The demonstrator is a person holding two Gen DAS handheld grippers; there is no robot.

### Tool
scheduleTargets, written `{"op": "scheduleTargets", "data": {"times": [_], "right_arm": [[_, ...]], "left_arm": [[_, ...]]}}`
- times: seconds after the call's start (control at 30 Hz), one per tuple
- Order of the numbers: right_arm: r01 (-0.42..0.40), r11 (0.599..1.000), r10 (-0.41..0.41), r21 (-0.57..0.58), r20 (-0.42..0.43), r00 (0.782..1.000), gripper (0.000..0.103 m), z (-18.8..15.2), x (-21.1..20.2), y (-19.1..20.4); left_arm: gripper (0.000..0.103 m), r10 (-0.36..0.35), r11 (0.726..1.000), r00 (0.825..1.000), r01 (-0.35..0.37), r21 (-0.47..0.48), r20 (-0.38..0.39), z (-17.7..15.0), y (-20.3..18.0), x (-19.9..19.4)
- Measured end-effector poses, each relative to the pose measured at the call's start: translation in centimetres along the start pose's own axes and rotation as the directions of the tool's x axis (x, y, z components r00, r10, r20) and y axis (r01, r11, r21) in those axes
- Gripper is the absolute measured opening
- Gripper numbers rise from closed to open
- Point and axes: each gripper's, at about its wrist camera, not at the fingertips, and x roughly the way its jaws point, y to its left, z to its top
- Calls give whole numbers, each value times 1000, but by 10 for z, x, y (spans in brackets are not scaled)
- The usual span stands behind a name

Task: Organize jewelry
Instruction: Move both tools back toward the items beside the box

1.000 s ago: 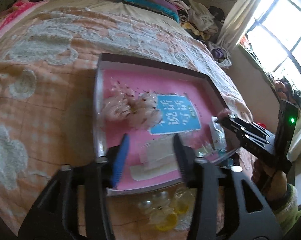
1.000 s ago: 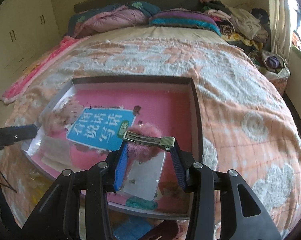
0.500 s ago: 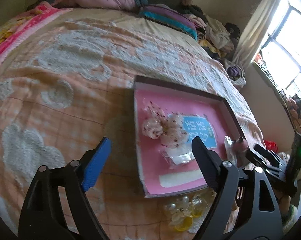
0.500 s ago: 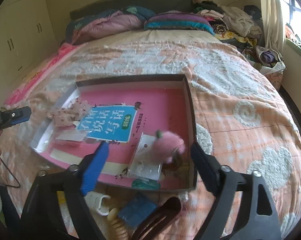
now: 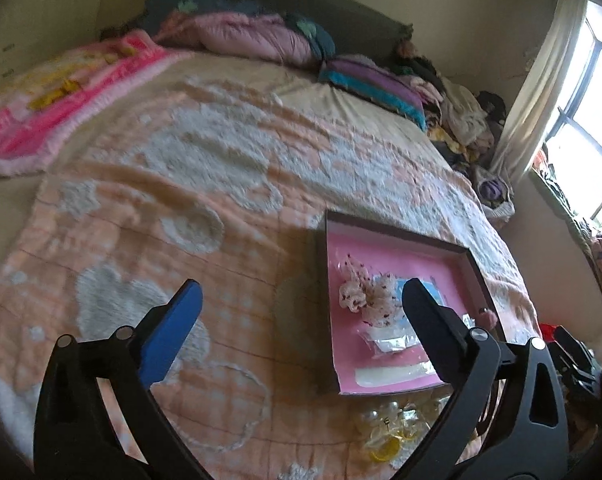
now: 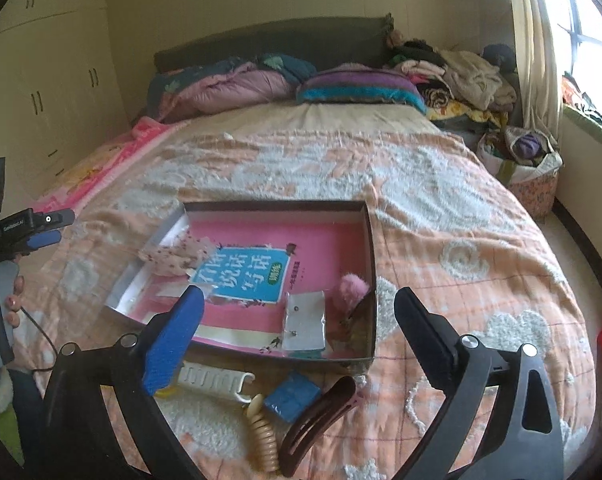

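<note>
- Tray (image 6: 371, 240) on the bed (image 6: 441, 208): biggest thing, stiff walls, pink floor. It already holds a lace bow (image 6: 173, 254), a clear bag (image 6: 305, 320) w/ tiny studs and a pink puff clip (image 6: 353, 288) in the right near corner. We'd leave it be.
- Claw clip (image 6: 317, 416), brown, on the bed just in front of the tray: hard plastic, light, prob. slick. We'd pinch it across the long arm, not the teeth.
- White comb (image 6: 217, 378), beside it: stiff, thin, flat. Take it by the spine edge.
- Coil tie (image 6: 263, 436), cream: springy, soft, will stretch. Grab the whole loop.
- Blue pad (image 6: 293, 396): small, looks soft, easy.
- Yellow bits (image 5: 389, 432) in clear wrap, near the tray's front edge: tiny, crinkly, slippy. Pinch the wrap.
- L gripper (image 5: 301, 308): jaws just opened wide, nothing btwn them, over bare bed left of the tray.
- R gripper (image 6: 299, 312): jaws just opened wide too, nothing held, hanging above the tray's near side.
</note>
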Motion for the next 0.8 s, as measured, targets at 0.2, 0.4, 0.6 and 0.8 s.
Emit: {"op": "scheduleTargets", "data": {"times": [0.2, 0.4, 0.6, 0.8], "right_arm": [[-1, 1000, 1, 5, 53, 999, 95, 5, -26, -2], [-14, 1000, 13, 7, 99, 995, 95, 6, -52, -3], [-26, 1000, 27, -6, 133, 991, 95, 5, -72, -1], [-43, 999, 46, -20, 167, 985, 95, 2, -94, -1]], "left_arm": [[93, 7, 1000, 998, -8, 19, 65, -3, -11, -35], [93, -16, 999, 995, 13, 37, 103, -10, -30, -60], [93, -43, 995, 991, 30, 98, 129, -22, -58, -82], [93, -80, 985, 988, 58, 164, 129, -36, -86, -95]]}}
